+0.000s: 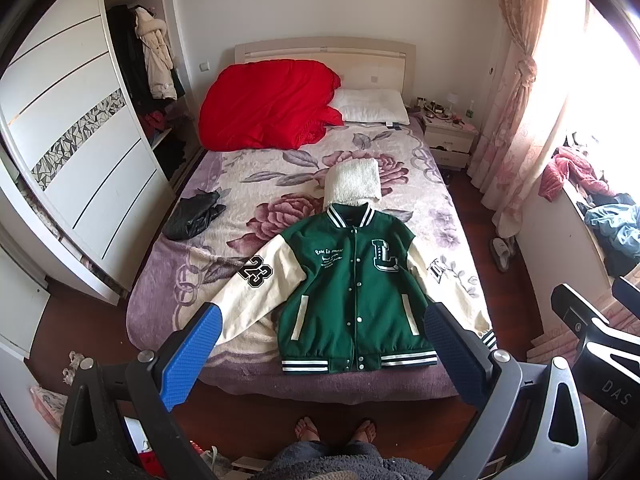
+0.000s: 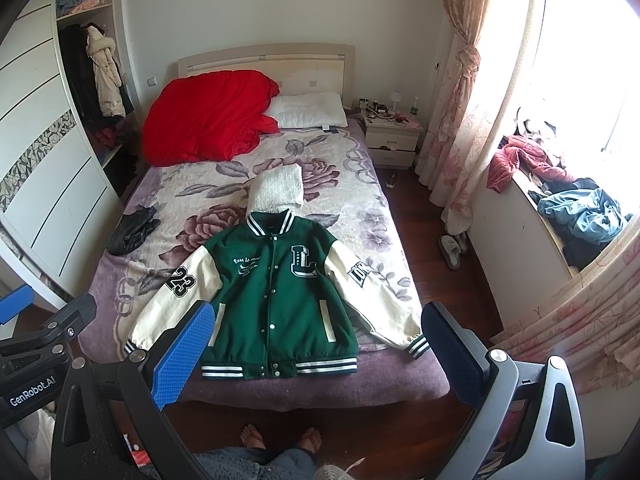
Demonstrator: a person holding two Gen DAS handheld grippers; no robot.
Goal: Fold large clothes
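Two wrist cameras at the foot of the bed, facing its headboard.
Both look down from standing height, well back; the left view sits slightly left of the right one. Both take in the bed [image 1: 168, 280], jacket [image 1: 352, 280] and wardrobe [image 2: 48, 184].

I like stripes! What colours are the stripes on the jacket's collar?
Dark green and white stripes on the green varsity jacket's ribbed collar, clearest in the left wrist view.

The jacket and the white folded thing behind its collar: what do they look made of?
Jacket: green body looks like matte felted wool or fleece; the cream sleeves look smoother, maybe faux leather or cotton; striped knit ribbing at the hem. Folded thing: nubby, probably a knit sweater or towel.
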